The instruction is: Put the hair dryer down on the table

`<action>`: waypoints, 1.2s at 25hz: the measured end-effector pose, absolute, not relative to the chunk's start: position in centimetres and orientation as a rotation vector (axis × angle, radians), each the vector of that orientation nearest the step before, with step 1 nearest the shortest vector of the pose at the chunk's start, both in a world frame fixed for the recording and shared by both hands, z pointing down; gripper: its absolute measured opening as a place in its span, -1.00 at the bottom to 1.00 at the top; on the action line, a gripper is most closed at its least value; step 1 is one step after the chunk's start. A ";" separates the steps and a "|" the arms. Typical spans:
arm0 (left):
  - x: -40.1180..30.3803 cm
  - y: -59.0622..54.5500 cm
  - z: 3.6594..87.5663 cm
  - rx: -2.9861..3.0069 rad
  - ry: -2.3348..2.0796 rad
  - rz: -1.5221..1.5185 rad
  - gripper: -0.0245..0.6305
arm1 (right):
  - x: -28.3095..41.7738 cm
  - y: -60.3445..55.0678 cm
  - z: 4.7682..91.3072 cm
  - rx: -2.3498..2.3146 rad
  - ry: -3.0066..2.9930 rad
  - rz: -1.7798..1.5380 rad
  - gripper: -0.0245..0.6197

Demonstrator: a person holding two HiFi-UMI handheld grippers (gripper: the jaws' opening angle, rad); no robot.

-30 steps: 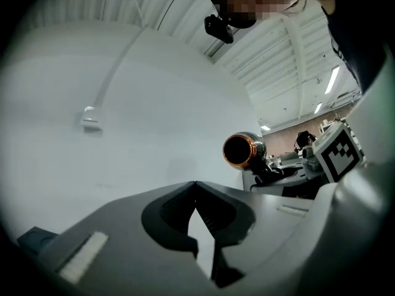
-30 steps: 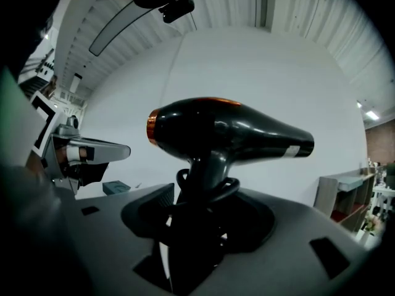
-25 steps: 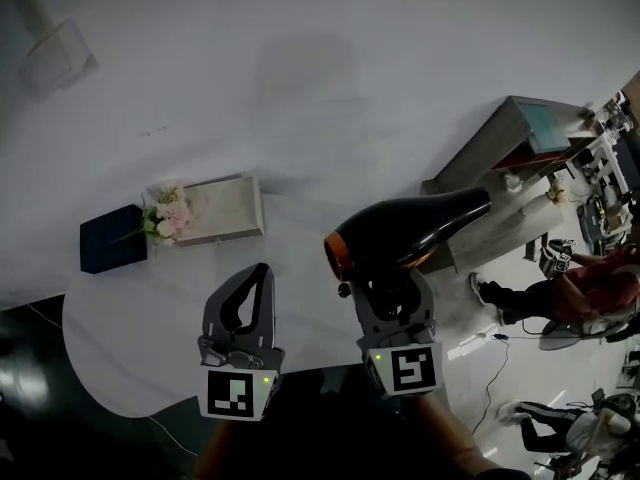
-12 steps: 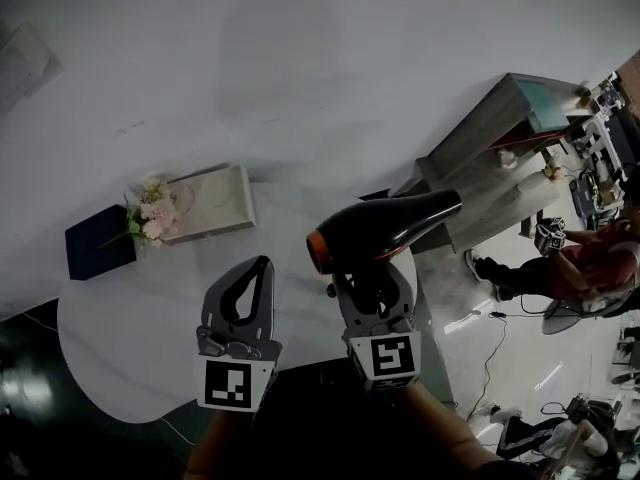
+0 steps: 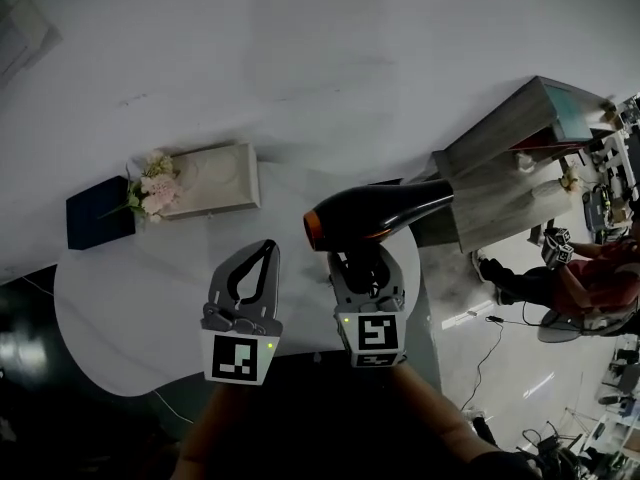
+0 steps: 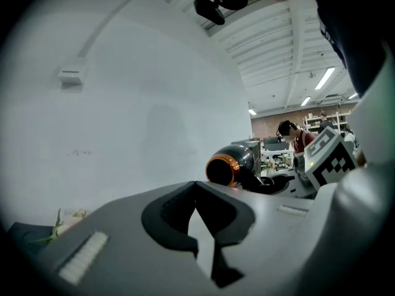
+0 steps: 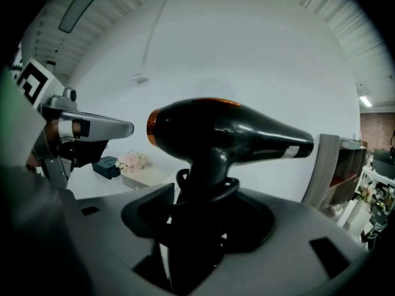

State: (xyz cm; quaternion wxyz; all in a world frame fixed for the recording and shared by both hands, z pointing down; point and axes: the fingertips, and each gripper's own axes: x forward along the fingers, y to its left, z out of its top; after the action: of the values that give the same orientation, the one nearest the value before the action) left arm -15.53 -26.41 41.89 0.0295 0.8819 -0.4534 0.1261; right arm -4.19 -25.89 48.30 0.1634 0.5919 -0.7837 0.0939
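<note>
A black hair dryer (image 5: 378, 212) with an orange ring at its rear lies level, nozzle to the right, above the right part of the round white table (image 5: 120, 308). My right gripper (image 5: 367, 268) is shut on its handle, and the coiled cord sits at the jaws (image 7: 197, 208). In the right gripper view the hair dryer (image 7: 228, 134) fills the middle. My left gripper (image 5: 266, 250) hovers just left of it, shut with nothing in it, tips together (image 6: 196, 185). From the left gripper view the hair dryer (image 6: 229, 165) shows its orange end.
At the table's far side stand a beige box (image 5: 215, 180), a small pink bouquet (image 5: 152, 193) and a dark blue box (image 5: 98, 218). A grey cabinet (image 5: 510, 158) stands right of the table. A seated person (image 5: 590, 283) is further right. A white wall lies behind.
Both grippers have sunk toward the table, the right one still carrying the hair dryer. The left gripper stays shut and empty.
</note>
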 end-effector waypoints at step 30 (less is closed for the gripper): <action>-15.6 -29.7 51.1 2.568 -1.365 0.563 -0.89 | -8.2 -30.5 62.5 1.275 -2.052 0.545 -0.18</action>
State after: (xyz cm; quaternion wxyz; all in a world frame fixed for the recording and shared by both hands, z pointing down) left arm -15.61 -29.72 51.05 0.0897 0.8634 -0.4590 0.1892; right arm -8.16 -30.48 62.53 0.3264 0.4868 -0.7830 0.2082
